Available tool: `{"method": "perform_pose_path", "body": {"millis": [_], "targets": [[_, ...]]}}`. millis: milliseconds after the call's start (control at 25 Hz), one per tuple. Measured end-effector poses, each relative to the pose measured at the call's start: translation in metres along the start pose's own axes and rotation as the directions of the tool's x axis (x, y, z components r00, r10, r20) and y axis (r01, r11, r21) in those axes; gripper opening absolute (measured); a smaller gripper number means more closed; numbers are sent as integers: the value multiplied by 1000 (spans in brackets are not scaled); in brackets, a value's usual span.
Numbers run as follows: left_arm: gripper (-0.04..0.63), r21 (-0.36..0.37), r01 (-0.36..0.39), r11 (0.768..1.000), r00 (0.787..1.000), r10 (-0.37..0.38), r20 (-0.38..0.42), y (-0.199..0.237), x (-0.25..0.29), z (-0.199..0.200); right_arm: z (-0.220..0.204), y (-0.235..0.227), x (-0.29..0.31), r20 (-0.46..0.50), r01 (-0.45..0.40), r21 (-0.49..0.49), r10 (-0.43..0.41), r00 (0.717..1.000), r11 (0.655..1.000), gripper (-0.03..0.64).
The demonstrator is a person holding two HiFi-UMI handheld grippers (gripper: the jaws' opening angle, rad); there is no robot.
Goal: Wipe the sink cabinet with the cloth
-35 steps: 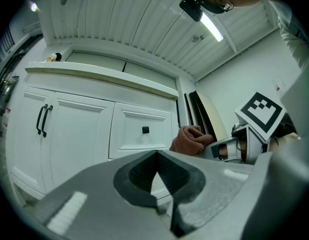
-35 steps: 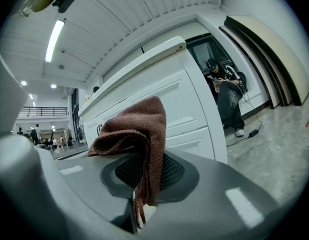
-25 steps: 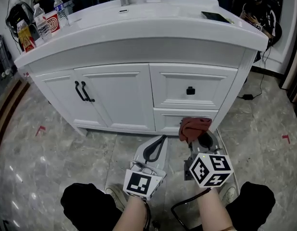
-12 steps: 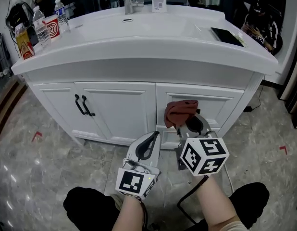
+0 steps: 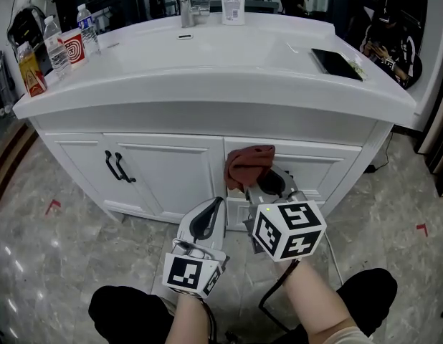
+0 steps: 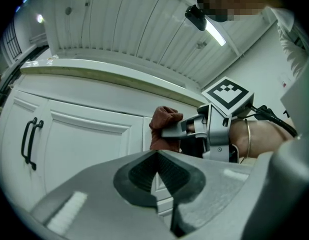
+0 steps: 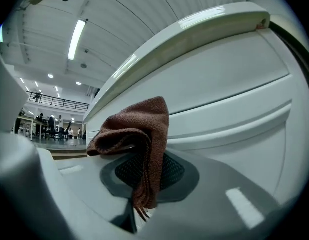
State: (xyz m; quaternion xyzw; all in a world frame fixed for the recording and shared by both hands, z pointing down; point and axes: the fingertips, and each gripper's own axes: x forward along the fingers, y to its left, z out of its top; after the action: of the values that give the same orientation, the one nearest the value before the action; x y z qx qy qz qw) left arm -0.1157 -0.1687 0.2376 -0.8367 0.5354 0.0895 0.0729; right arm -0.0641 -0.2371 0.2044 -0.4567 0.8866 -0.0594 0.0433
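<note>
Here's the cloth [image 7: 139, 129]: rusty-brown terry, bunched into a loose fold, a frayed edge hanging down, pinched between the closed fingers [image 7: 234, 199] of the right gripper [image 5: 261, 183]. It's held high against the front of the sink cabinet [image 5: 164, 174], by the upper drawer front [image 5: 315, 165], just right of the seam with the doors; whether it actually touches the panel can't be told. The cabinet is white and panelled, standing on the floor, a curved rim overhanging its face. Both doors are shut, with paired black handles [image 5: 115, 167], and the drawers sit to the right.
</note>
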Motion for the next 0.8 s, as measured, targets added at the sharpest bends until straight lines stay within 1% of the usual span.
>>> {"method": "perform_pose_path", "body": {"millis": [280,560,680,800], "targets": [[0,11,53,999,999,-53,-13,-24,8,-8,2,-35,-20,2,60,-16,-60,998,998,80],[0,-1,118,993,993,-118,-16,-54,17,-14,7,-72,-48,16,137,10,-137,990,991,78],[0,-20,141,990,990,-141,-17,-64,19,-16,13,-91,-63,34,184,19,-185,982,983,78],[0,-37,164,986,986,-165,-25,-75,23,-21,20,-114,-82,51,247,18,-247,968,969,78]]}}
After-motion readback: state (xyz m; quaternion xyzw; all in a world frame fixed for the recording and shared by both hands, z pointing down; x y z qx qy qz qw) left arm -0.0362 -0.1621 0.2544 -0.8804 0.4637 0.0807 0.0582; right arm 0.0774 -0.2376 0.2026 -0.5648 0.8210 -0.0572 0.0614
